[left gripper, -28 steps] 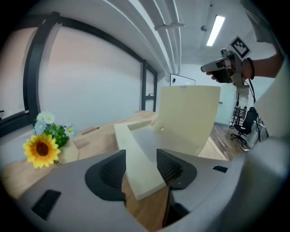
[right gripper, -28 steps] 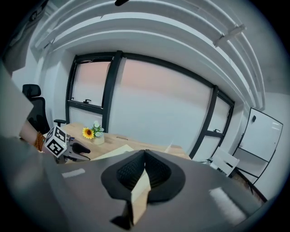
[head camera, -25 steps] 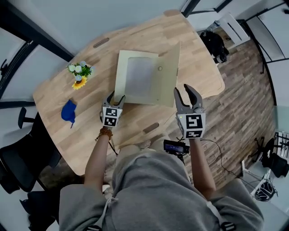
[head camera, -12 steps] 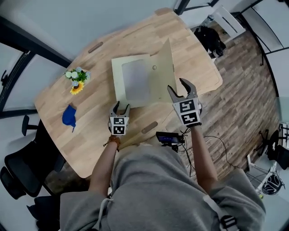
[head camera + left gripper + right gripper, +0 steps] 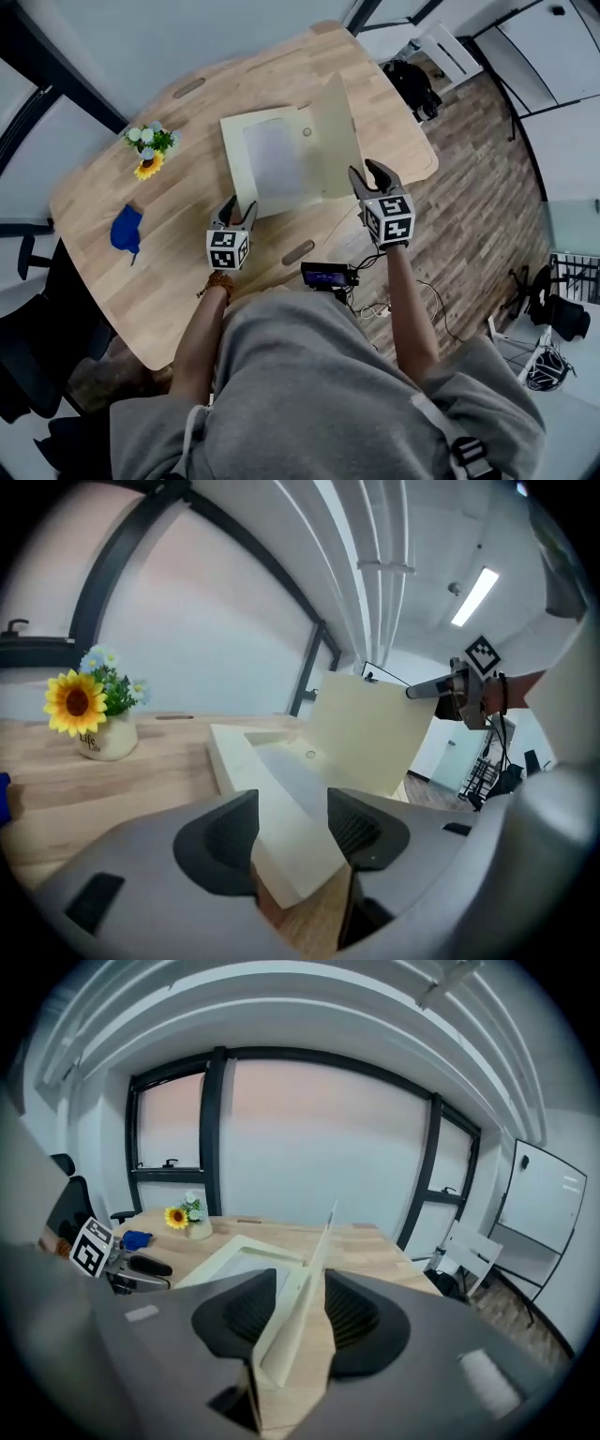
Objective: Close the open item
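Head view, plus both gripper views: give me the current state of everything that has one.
Box: open, lying flat on the table.
Lid: raised, standing near upright along the box's right side.
Left gripper: open, the box's near corner between its jaws.
Right gripper: open, jaws have just been closing, lid's edge between them, not yet pinched.
Flower pot: upright.

Both arms reach forward. Left gripper [image 5: 239, 203] jaws sit apart; right gripper [image 5: 367, 171] jaws just narrowed some, lid [image 5: 336, 131] loose between them.
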`<control>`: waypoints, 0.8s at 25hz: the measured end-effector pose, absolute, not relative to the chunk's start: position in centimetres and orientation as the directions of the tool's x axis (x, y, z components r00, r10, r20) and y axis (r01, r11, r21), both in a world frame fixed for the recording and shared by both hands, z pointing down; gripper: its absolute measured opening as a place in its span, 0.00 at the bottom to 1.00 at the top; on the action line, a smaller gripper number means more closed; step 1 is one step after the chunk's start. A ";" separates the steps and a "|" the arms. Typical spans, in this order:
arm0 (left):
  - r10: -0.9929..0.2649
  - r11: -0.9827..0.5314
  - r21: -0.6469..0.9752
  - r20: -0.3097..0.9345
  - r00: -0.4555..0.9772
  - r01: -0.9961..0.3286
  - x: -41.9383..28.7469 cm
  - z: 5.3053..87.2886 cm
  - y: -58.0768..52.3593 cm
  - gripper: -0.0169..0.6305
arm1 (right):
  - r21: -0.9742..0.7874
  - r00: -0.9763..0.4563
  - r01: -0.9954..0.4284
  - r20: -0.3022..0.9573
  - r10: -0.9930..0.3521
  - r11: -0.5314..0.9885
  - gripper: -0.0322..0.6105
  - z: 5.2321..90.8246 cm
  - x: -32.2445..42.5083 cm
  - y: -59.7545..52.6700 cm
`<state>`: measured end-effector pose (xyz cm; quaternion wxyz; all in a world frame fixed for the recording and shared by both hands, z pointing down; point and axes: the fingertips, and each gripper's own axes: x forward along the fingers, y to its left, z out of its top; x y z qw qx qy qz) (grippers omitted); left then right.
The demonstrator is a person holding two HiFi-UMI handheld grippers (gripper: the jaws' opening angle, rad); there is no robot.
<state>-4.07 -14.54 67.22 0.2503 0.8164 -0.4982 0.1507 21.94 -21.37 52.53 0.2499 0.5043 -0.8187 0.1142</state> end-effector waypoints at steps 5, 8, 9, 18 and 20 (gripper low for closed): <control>-0.701 -0.403 0.292 0.511 0.498 -0.867 -2.8 68.4 -14.2 0.38 | 0.107 -0.304 -0.903 0.525 -0.795 0.416 0.18 53.5 22.3 -20.1; -0.703 -0.403 0.302 0.502 0.503 -0.864 -2.5 68.3 -14.5 0.38 | 0.124 -0.293 -0.901 0.535 -0.793 0.416 0.14 54.1 22.0 -19.9; -0.699 -0.406 0.304 0.504 0.507 -0.862 -2.3 68.4 -14.5 0.38 | 0.125 -0.289 -0.903 0.535 -0.794 0.412 0.14 54.2 22.0 -19.9; -0.663 -0.394 0.325 0.547 0.511 -0.859 -2.4 70.0 -13.6 0.38 | 0.007 -0.281 -0.944 0.503 -0.817 0.329 0.08 54.4 22.9 -19.1; -0.659 -0.399 0.321 0.552 0.511 -0.859 -2.4 70.2 -13.4 0.38 | -0.004 -0.290 -0.944 0.497 -0.818 0.331 0.08 54.4 22.9 -18.7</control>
